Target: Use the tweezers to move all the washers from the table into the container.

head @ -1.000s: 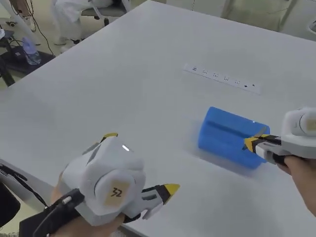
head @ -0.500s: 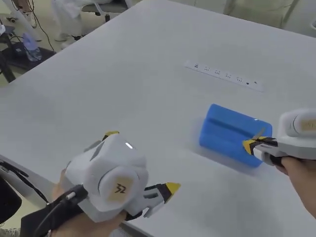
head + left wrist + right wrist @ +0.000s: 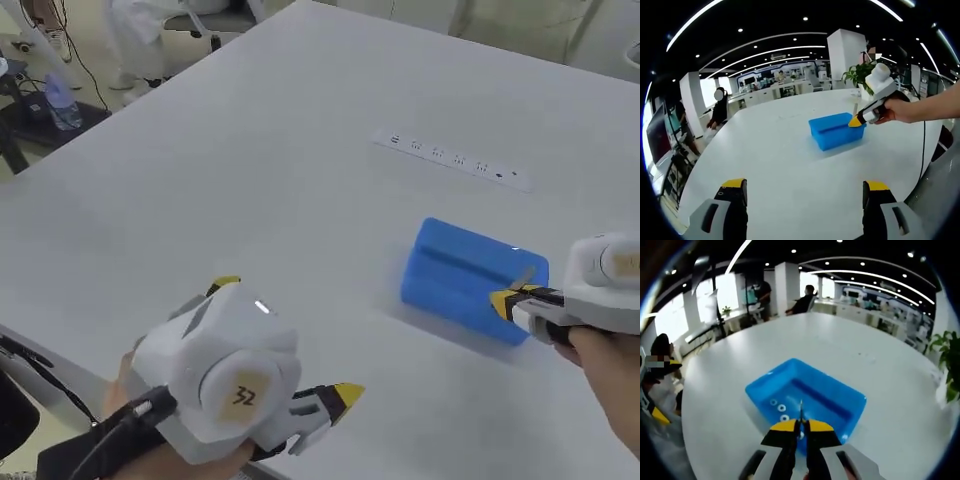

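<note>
Likely light, stiff and slippery, washers (image 3: pixel 781 408) in the bin (image 3: pixel 757 400) we'd nip across the rim with tweezers (image 3: pixel 801 411) our right tongs (image 3: pixel 801 426) pinch; left tongs (image 3: pixel 804 185) gape.

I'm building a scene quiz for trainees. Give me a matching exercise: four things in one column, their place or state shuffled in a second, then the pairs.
1. left gripper
2. right gripper
3. washers
4. power strip

a. in the blue container
b. jaws wide apart
c. flat on the table, beyond the container
d. shut on tweezers

Pairs: 1-b, 2-d, 3-a, 4-c
</note>
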Tool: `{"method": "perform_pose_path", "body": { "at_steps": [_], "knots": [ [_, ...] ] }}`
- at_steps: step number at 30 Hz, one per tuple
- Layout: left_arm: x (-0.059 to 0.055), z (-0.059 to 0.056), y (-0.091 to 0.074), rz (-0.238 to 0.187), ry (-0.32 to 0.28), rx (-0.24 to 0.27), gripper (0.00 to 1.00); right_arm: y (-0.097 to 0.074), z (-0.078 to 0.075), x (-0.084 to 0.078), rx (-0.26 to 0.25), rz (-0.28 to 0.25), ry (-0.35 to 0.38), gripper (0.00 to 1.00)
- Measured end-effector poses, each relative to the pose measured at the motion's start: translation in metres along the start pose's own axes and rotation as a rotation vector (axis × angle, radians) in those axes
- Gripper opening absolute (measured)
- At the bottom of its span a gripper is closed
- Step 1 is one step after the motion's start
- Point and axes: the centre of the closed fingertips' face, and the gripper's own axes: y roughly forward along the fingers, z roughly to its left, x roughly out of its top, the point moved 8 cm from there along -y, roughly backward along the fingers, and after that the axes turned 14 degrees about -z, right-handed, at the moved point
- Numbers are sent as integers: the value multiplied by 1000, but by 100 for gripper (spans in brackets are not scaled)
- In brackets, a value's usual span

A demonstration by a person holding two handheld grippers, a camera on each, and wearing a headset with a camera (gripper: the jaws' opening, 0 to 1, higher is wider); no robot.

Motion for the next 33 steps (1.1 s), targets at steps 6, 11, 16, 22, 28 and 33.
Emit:
{"method": "perform_pose_path", "body": {
  "at_steps": [6,11,16,22,28,33],
  "knots": [
    [0,0,0,0,3,-1,99,2,3,0,-2,-2,-3,3],
    [1,0,-1,-3,-8,-4,99,4,3,2,-20,11,-46,4],
    [3,-2,-1,-9,-3,-19,99,1,1,12,-22,-10,-63,4],
    [11,-3,-2,-32,-10,-34,99,-12,6,29,-23,-60,-50,4],
    [27,-2,0,-76,-39,-66,99,-29,25,40,-2,-117,-47,4],
    [45,-3,3,-83,-56,-123,96,-46,33,46,16,-152,-29,4]
  ]
}}
